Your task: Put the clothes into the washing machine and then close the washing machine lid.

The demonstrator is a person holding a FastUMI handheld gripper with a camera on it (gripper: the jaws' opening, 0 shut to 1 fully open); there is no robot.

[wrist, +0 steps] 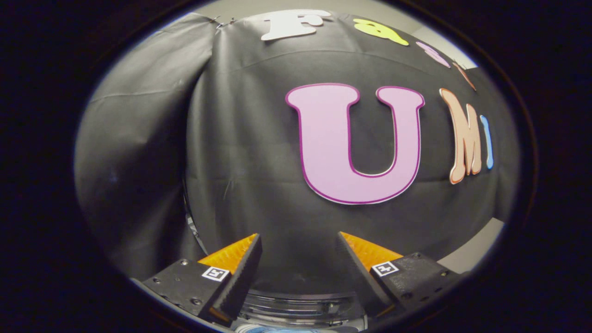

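Black cloth wall [240,152] faces the gripper [299,240], jaws apart, empty.

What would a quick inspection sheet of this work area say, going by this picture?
Surface: nothing seen.
Job's things: a round rim of clear, ribbed plastic shows low between the fingers, perhaps part of the washing machine; I cannot tell for sure. A blurred bluish patch sits below it, too little to tell.
Clutter: nothing seen.
Grippers: the gripper is open, its fingers apart, nothing between them, aimed at the booth wall.
Cables: nothing seen.
Surroundings: black cloth wall straight ahead, creased, with a fold at one side; a pale wall beyond its edge.
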